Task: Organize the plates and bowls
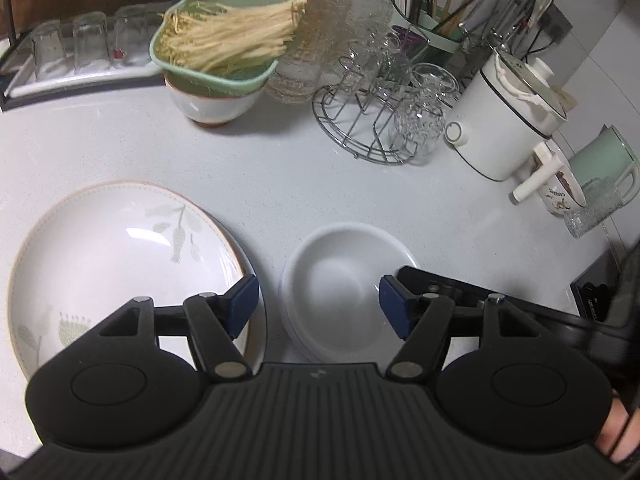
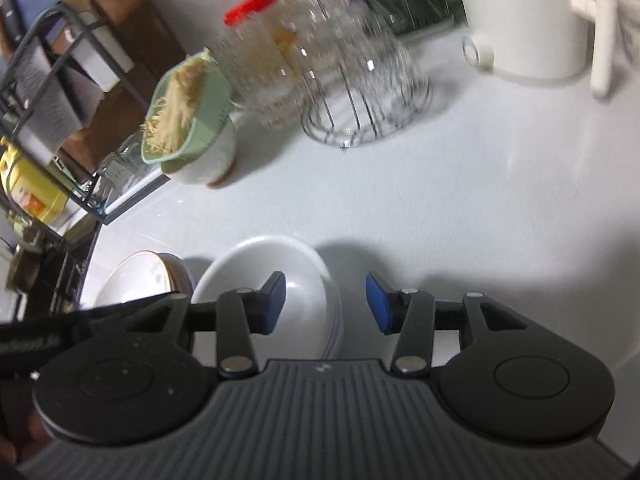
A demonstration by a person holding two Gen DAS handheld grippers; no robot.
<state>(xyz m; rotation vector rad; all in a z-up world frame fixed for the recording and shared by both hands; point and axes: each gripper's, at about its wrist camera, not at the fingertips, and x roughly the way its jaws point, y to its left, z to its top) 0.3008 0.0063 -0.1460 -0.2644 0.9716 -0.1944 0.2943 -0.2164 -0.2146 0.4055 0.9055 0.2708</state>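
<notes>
One patterned plate [image 1: 120, 256]; one white bowl stack [image 1: 344, 292] — apart.

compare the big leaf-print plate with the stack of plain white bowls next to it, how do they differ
The leaf-print plate is wider and shallower; the white bowls are narrower and deeper. The plate carries pale green leaf motifs and a tan rim line, while the bowls are plain white. The plate shows as one piece, though something darker peeks out from under it in the right wrist view; the bowls are several nested together. Both sit upright on the white counter, side by side.
</notes>
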